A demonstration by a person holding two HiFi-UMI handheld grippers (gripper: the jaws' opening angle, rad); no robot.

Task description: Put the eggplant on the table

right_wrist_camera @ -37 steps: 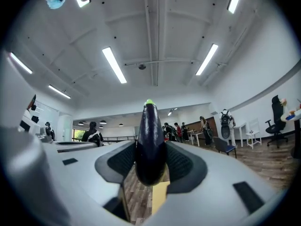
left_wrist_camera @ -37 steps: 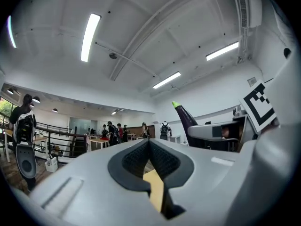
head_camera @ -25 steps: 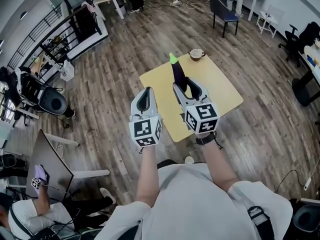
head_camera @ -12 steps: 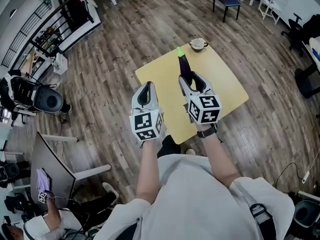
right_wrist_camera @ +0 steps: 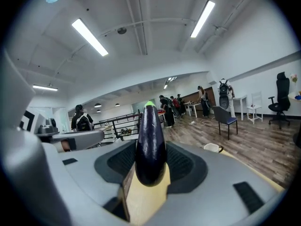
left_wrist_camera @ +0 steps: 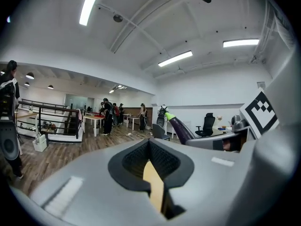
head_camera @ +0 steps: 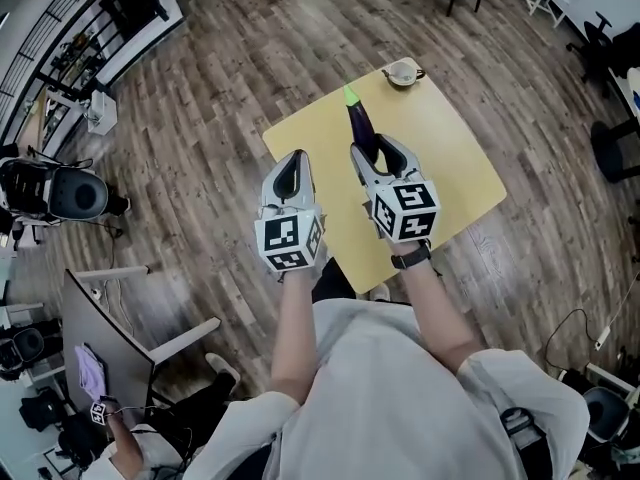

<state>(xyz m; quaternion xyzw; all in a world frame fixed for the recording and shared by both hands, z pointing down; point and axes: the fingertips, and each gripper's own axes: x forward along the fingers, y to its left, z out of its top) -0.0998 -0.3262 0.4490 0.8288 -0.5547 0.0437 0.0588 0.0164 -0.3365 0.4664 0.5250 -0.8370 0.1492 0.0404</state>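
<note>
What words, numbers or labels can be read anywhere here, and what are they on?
None: no readable word or number shows in any view.
left cube: black-and-white square patterns, not letters.
right cube: the same kind of patterns, no letters.
eggplant, cup, table: no print visible.
Things in the room beyond: too small to read.
</note>
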